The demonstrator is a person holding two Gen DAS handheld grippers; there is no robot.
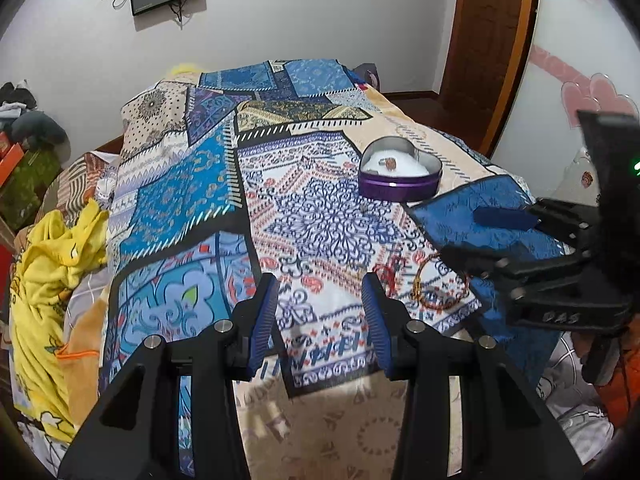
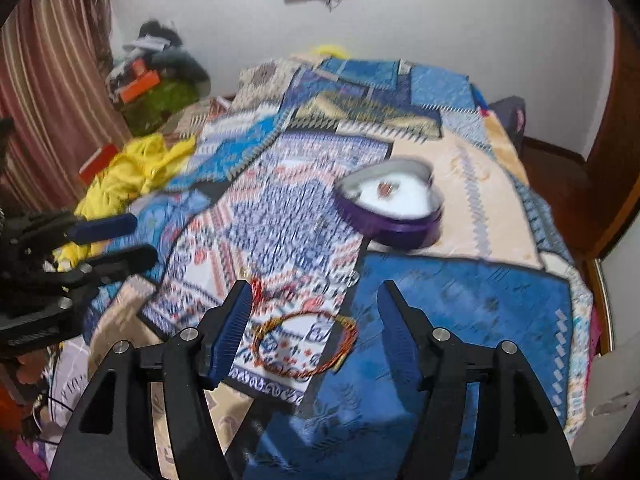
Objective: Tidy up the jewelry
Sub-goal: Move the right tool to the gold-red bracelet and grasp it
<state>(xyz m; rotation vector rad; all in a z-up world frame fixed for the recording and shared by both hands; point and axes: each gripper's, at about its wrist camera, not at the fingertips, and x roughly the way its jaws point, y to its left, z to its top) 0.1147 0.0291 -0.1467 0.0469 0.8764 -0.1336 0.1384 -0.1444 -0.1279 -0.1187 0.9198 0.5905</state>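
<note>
A purple heart-shaped jewelry box (image 1: 400, 174) stands open on the patterned bedspread, with a ring (image 1: 389, 163) on its white lining; the right wrist view shows the box (image 2: 394, 210) too. An orange-gold bracelet (image 2: 306, 344) lies on the bedspread, just ahead of and between my right gripper's (image 2: 316, 304) open fingers. In the left wrist view the bracelet (image 1: 440, 284) lies to the right, under my right gripper (image 1: 464, 234). A small clear item, maybe an earring (image 2: 352, 278), lies beyond the bracelet. My left gripper (image 1: 318, 296) is open and empty above the bedspread.
A yellow garment (image 1: 52, 264) is heaped at the bed's left side. Boxes and clothes (image 2: 156, 76) are piled by the wall and curtain. A wooden door (image 1: 488, 40) and a mirrored wardrobe panel stand at the right. The bed edge drops off near me.
</note>
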